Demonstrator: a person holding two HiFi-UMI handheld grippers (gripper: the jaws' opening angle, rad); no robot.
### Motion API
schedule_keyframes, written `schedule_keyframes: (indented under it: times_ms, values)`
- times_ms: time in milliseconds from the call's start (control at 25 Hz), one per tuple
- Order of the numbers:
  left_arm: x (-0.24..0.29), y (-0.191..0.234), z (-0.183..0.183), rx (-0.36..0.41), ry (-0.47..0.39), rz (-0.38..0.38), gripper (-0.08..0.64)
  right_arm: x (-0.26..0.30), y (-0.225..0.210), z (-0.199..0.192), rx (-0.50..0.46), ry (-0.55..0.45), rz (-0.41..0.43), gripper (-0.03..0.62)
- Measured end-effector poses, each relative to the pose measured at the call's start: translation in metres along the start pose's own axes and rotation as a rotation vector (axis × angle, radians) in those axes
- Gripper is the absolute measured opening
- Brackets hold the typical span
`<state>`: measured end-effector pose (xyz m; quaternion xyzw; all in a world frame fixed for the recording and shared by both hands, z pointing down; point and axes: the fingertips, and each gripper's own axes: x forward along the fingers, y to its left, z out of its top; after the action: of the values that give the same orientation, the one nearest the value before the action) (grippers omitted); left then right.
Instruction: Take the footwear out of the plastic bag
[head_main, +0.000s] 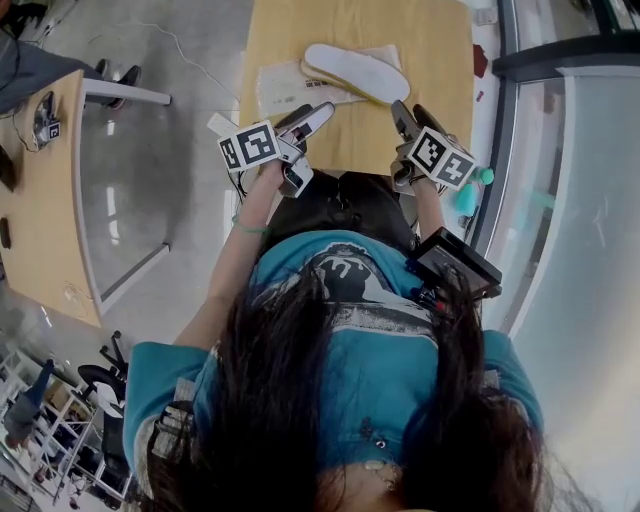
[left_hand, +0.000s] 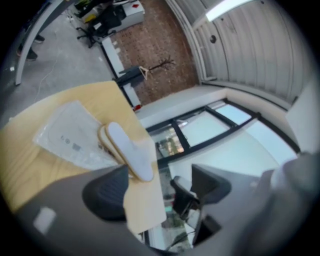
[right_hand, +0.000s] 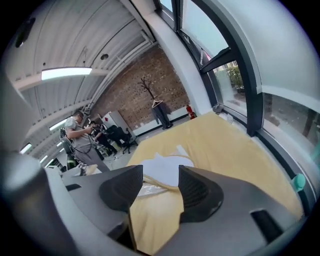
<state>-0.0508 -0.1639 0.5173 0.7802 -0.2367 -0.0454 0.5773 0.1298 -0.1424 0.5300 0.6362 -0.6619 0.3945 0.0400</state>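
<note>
- Pair of flat white slippers with tan soles (head_main: 355, 72), stacked one on the other, lying out on the pale yellow wooden table (head_main: 430, 40), slantwise across its middle.
- Clear flat plastic bag (head_main: 280, 88) also on the table; the slippers' end rests over one edge of it (not inside it, going by the left gripper view: slippers (left_hand: 127, 152) on top, bag (left_hand: 70, 132) spread flat beside and beneath).
- Left gripper (head_main: 310, 118), grey, with its black-and-white marker cube: held over the table's near edge, short of the slippers, clear of them. Jaws stand wide apart (left_hand: 157, 187); only table (left_hand: 30, 160) and window show through the gap. Nothing gripped.
- Right gripper (head_main: 412, 115): also over the table's near edge, on the window side, well short of the slippers. Jaws spread wide (right_hand: 160, 187), nothing held. Slippers (right_hand: 165, 170) show past the gap, farther along the table (right_hand: 225, 145), no contact with the pads (right_hand: 122, 192).
</note>
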Motion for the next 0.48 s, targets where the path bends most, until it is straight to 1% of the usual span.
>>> schedule_keyframes:
  times_ms: [80,160,240,320,360,400,480]
  values:
    - [-0.004,-0.003,-0.005,0.042,0.021,-0.017,0.373,-0.009,0.017,-0.007,0.024,-0.007,0.056,0.227]
    - [-0.007,-0.004,-0.009,0.074,0.022,-0.030,0.346,-0.018,0.031,-0.017,0.047,-0.007,0.104,0.216]
    - [-0.012,-0.005,-0.010,0.115,0.002,-0.038,0.309,-0.026,0.039,-0.030,0.063,0.001,0.119,0.181]
    - [-0.016,-0.009,-0.010,0.170,-0.016,-0.044,0.280,-0.034,0.042,-0.043,0.065,0.018,0.113,0.127]
    - [-0.019,-0.010,-0.012,0.203,-0.023,-0.040,0.262,-0.038,0.045,-0.050,0.062,0.030,0.115,0.112]
    - [-0.024,-0.010,-0.013,0.239,-0.034,-0.030,0.234,-0.042,0.049,-0.059,0.058,0.045,0.124,0.101]
    - [-0.033,-0.010,-0.015,0.312,-0.068,0.000,0.135,-0.051,0.056,-0.074,0.049,0.073,0.143,0.086]
